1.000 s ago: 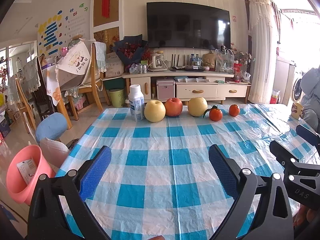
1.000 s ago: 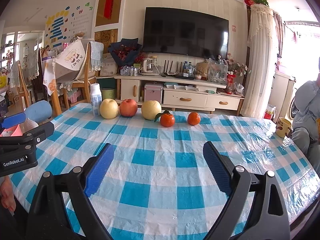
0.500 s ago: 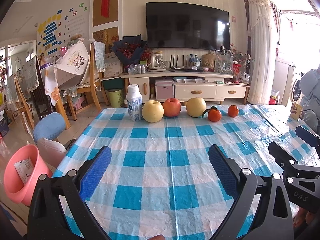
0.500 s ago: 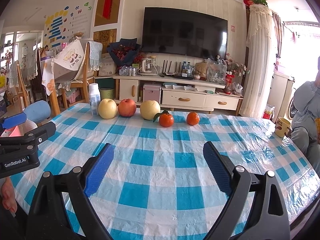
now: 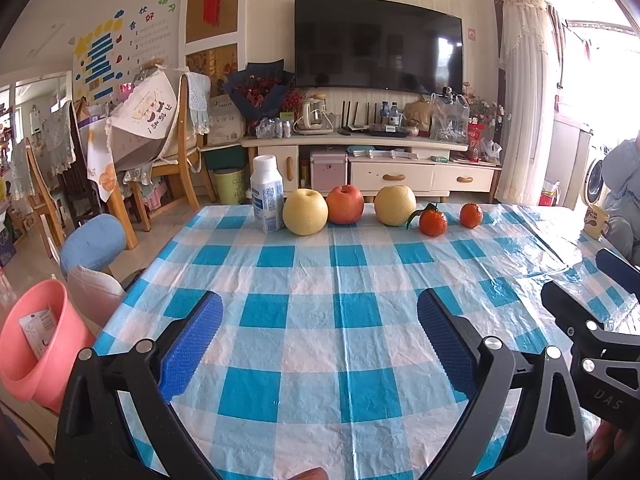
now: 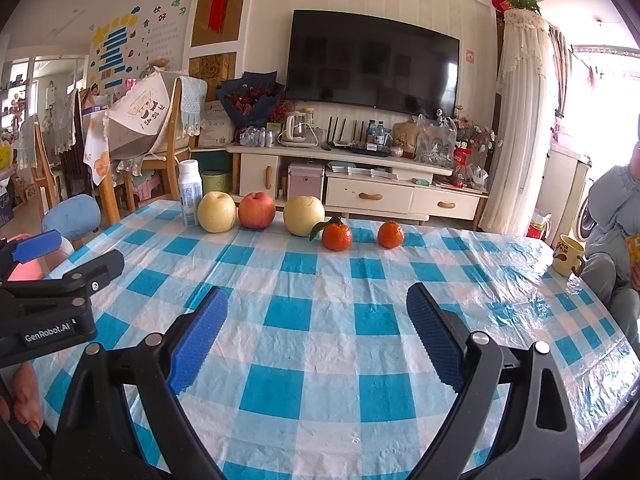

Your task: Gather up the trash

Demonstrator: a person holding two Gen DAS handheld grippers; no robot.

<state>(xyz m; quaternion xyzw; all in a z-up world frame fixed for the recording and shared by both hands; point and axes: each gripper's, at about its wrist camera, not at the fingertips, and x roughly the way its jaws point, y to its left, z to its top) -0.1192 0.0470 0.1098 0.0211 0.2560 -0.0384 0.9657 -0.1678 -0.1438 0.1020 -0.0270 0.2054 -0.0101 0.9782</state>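
We've got both tools, left (image 5: 320,340) and right (image 6: 316,332), spread wide and empty, while the white plastic bottle (image 5: 267,194) stands at the table's (image 5: 320,360) far-left edge, well ahead, beside the fruit.

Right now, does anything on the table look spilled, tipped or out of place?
Nothing spilled or tipped. The bottle stands upright at the left end of a neat row of fruit; among fruit, it is the only likely trash. The tablecloth is just wrinkled.
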